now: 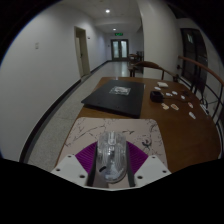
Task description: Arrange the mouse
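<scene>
My gripper (111,152) is shut on a clear, see-through mouse (110,160), which stands lengthwise between the two purple pads (88,160). The mouse is held off any surface, at the near end of a brown wooden table (150,112). A black flat mat (118,98) with a small white label lies on the table beyond the fingers, a little to their left.
A small dark object (157,95) sits right of the mat, and several small white items (178,102) are scattered further right. A chair (146,68) stands at the table's far end. A corridor with a double door (120,48) runs ahead on the left.
</scene>
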Available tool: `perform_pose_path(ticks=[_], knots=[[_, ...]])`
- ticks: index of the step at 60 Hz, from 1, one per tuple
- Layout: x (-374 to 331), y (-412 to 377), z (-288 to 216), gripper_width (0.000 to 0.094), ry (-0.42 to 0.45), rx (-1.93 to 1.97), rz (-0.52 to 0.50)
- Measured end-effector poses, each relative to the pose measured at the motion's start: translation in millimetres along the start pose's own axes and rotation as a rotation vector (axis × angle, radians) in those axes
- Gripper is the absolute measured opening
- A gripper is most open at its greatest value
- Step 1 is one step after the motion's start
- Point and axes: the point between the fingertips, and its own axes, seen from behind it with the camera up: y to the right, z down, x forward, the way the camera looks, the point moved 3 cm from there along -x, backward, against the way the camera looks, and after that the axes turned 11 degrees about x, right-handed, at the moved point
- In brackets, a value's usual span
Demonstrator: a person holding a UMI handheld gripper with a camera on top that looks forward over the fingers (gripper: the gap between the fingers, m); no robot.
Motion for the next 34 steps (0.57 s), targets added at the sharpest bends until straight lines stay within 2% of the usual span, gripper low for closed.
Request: perform_pose_path(ticks=[3,8,13,21,29,34], knots=[[-3,-3,2,0.0545,-0.011,0.011,-0.005],[-26,-17,15,0.0879,-0.066,0.005,-0.048],[-65,-21,15,0.0856,-0.012,-0.015,-0.045],[-141,-8,25,0.0861,0.054,-0.016,0.026],[-215,-12,48,0.0858,0.093,0.004,0.004],[-236,-15,61,0.0858,0.095,0.003,-0.012]])
